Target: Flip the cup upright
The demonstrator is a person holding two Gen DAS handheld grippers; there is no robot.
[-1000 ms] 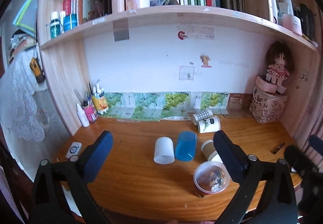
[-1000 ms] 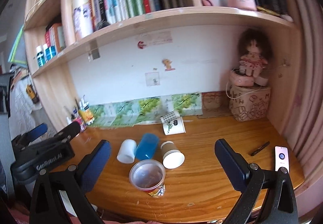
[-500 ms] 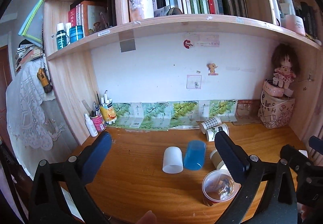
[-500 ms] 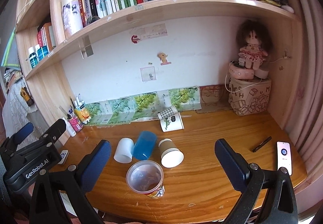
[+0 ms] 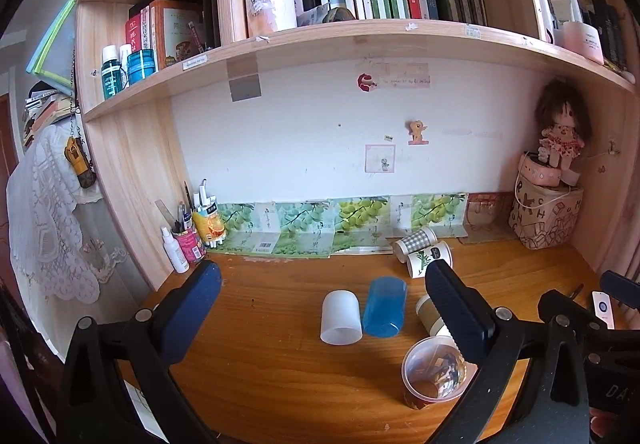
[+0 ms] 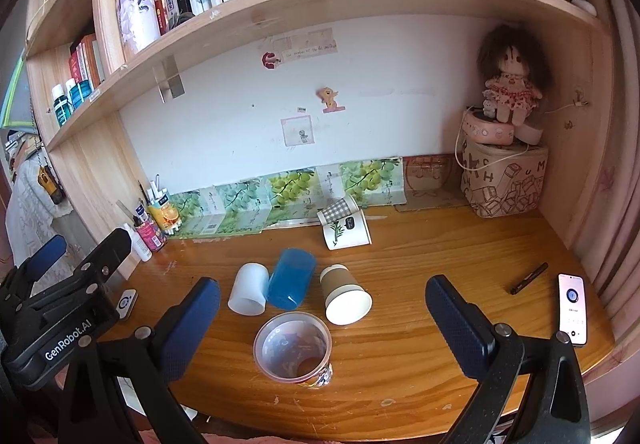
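Five cups sit near the middle of the wooden counter [image 6: 420, 284]. The clear cup [image 6: 293, 350] with a picture on its side stands up with its mouth open to the top. It is the cup closest to the front edge of the counter.

Just behind the clear cup lie three cups in a row. The blue cup [image 6: 291, 278] is in the middle, lying on its side. The white cup [image 6: 249, 288] lies on the left of the blue cup and touches it. The brown paper cup [image 6: 345, 294] lies on the right of the blue cup, with a small gap between them. Its white open mouth points toward the front.

Farther back from the blue cup, near the wall, lies a white paper cup with a leaf [image 6: 347, 230] on it. A checkered cup [image 6: 338, 210] lies touching it from behind.

The left gripper [image 5: 320, 308] is held above the front of the counter with its jaws wide apart, and nothing is between them. The right gripper [image 6: 322, 318] is the same, jaws wide apart and holding nothing. The clear cup shows between its two blue fingers [image 6: 188, 328].

Well to the right of the blue cup lie a black pen [image 6: 529, 277] and a phone [image 6: 573, 308]. A doll [image 6: 510, 83] sits on a box in the back right corner.
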